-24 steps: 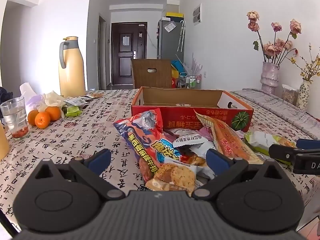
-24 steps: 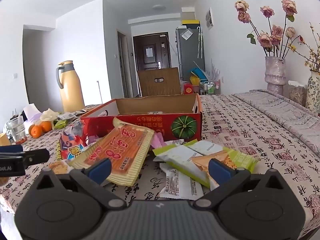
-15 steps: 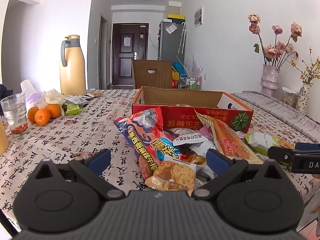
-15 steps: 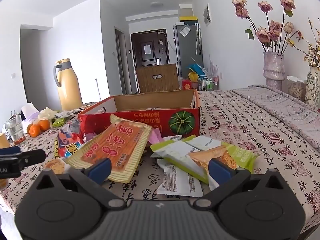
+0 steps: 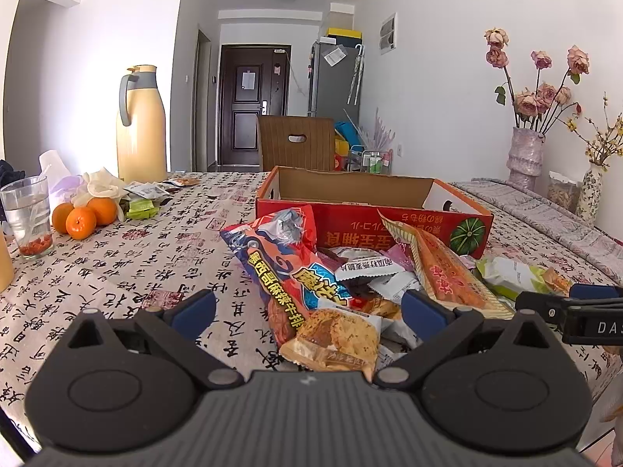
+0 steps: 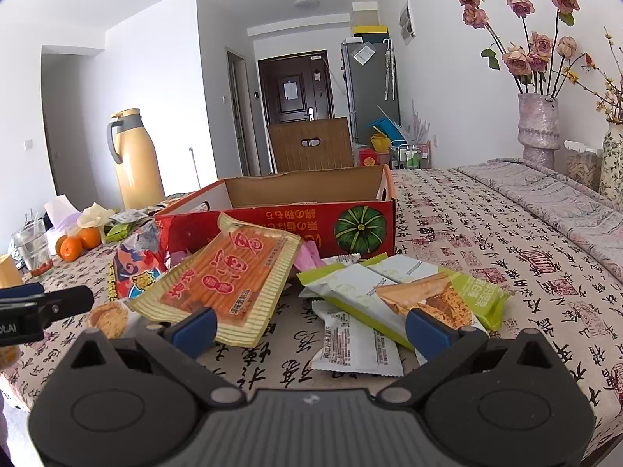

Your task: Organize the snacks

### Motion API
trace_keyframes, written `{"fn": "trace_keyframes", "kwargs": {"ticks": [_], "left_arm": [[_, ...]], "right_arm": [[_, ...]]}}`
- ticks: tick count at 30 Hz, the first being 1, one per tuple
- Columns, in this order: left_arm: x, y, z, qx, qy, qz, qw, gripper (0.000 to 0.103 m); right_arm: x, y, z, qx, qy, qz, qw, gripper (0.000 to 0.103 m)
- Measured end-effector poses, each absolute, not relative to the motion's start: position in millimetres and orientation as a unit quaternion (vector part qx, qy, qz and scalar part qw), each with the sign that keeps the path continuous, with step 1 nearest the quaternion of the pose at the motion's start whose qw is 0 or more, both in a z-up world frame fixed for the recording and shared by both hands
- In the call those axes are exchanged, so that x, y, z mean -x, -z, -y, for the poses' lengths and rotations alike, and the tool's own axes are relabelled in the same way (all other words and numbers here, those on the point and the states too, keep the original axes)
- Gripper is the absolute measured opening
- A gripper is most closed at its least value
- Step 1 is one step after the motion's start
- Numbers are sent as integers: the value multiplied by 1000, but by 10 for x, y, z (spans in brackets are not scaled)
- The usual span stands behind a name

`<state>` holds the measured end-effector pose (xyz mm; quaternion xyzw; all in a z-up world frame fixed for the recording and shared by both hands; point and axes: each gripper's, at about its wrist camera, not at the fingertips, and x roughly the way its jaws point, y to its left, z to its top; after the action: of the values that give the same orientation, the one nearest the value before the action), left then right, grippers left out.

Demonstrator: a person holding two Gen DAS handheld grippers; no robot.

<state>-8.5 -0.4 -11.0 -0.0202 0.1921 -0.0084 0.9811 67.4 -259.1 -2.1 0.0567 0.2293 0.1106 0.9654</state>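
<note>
Both jaws are spread wide: left gripper [image 5: 307, 309] over the cracker packet [image 5: 335, 340], right gripper [image 6: 311, 327] near the white sachet [image 6: 356, 344]; nothing's gripped.

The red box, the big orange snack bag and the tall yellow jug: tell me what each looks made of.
Red box: corrugated cardboard, it seems; plain brown inside, ragged torn rim, glossy red print outside.
Orange snack bag: likely thin plastic film; shiny, creased, with crimped ends.
Yellow jug: smooth, matte body with a grey handle; plastic or coated metal, cannot tell which.
</note>
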Motion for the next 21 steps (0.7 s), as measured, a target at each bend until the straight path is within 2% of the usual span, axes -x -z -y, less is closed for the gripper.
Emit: {"fn": "trace_keyframes", "kwargs": {"ticks": [21], "left_arm": [[76,157,-63,35,11,-191,981,103]], "right_arm": [[-695,36,2549,-52,-109,-235,964,103]]}}
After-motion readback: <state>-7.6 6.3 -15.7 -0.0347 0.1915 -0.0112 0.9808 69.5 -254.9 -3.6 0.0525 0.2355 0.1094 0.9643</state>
